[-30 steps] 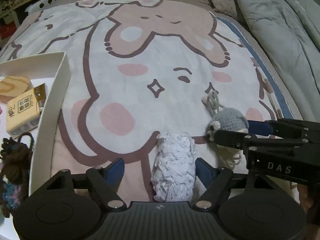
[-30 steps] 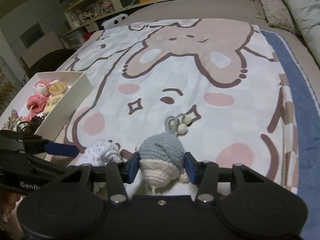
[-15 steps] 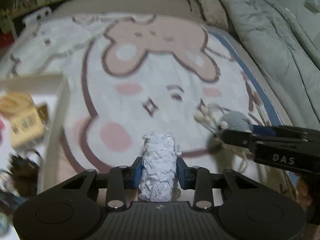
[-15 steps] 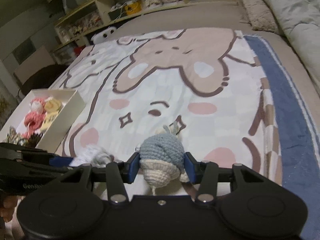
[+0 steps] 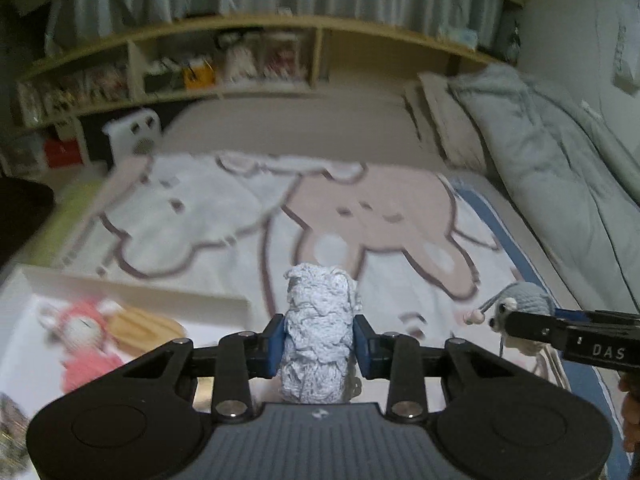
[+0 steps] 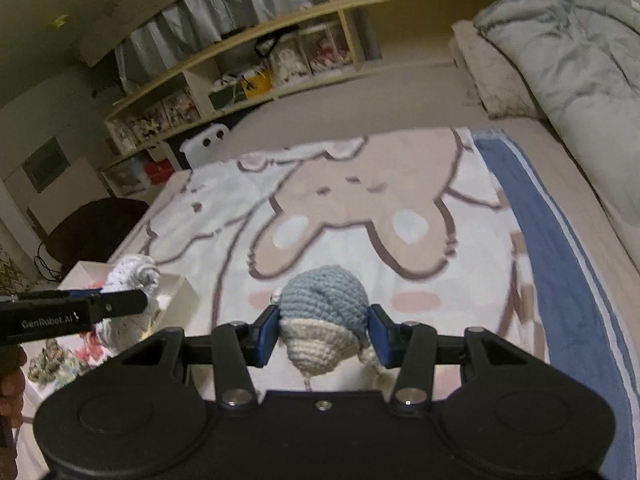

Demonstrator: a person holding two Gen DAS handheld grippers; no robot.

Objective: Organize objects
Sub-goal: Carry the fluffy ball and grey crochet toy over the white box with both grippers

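Note:
My left gripper (image 5: 319,346) is shut on a white crocheted roll (image 5: 319,320) and holds it lifted above the bed, beside the white box (image 5: 136,294). It also shows in the right wrist view (image 6: 132,276). My right gripper (image 6: 323,336) is shut on a blue and cream crocheted toy (image 6: 323,320) and holds it above the cartoon blanket (image 6: 360,208). That toy also shows at the right of the left wrist view (image 5: 524,300). The box holds a pink knitted doll (image 5: 80,340) and a yellow soft toy (image 5: 144,322).
A grey duvet (image 5: 560,168) lies piled along the bed's right side. Shelves with small items (image 6: 280,68) run behind the bed. A dark chair (image 6: 92,228) stands at the left. More knitted items (image 6: 60,362) lie in the box's near end.
My left gripper shut on the white roll and lifted it off the blanket toward the box. My right gripper lifted the blue toy. Both views tilted upward.

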